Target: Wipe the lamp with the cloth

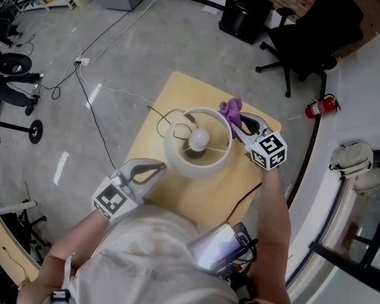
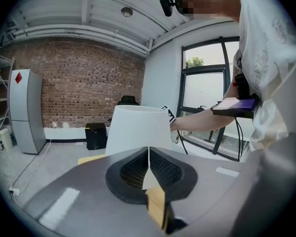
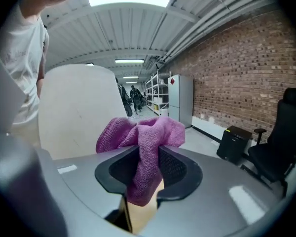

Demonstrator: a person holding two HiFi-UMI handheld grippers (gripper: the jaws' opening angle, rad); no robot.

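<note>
Lower left, the left gripper (image 1: 159,166) keeps its fingers pressed together on nothing beside the lamp (image 1: 199,152) mid-frame on the table (image 1: 171,90) — so a hard push from the right gripper (image 1: 238,124), fingers pinching the cloth (image 1: 230,108) at the shade's upper right, may tip the unbraced lamp.

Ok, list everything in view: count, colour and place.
Cream-shaded table lamp: one, cream, standing on the table.
Crumpled purple cloth: one, purple, clamped beside the lamp.
Light wooden table: one, tan, under the lamp.
Black office chair: one, black, beyond the table.
Red fire extinguisher: one, red, on the floor near the chair.
Black box: one, black, by the brick wall.
Left gripper: one, grey, shut, empty, near the lamp.
Right gripper: one, grey, shut on the cloth.
</note>
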